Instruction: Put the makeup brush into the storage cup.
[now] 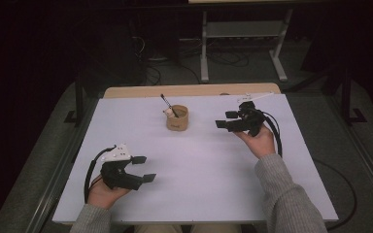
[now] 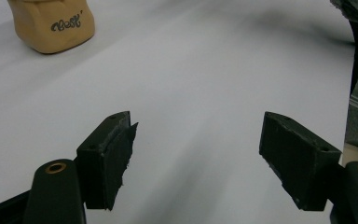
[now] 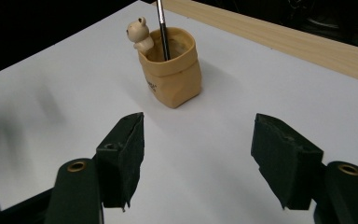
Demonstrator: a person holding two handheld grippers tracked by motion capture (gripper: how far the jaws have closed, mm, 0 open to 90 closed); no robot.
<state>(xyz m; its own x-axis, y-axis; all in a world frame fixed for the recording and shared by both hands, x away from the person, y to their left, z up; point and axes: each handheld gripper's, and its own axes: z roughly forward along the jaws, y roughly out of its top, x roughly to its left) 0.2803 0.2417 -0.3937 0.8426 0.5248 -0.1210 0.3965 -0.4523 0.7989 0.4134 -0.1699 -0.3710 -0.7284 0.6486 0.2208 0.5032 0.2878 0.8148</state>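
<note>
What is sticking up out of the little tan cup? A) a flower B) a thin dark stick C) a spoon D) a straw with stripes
B: a thin dark stick leans up out of the cup, beside a small bear figure on its rim.

I log the right gripper [image 3: 198,163] at the bottom of the frame, its two black jaws set wide apart with nothing between them. Upper centre: a tan, bag-shaped ceramic holder [image 3: 173,74] upright on the white tabletop [image 3: 270,84]. A small cream bear figure [image 3: 139,33] perches on its rim; a thin dark-handled stick [image 3: 162,29] stands inside. Upper right: a pale wooden edge strip [image 3: 298,42].
</note>
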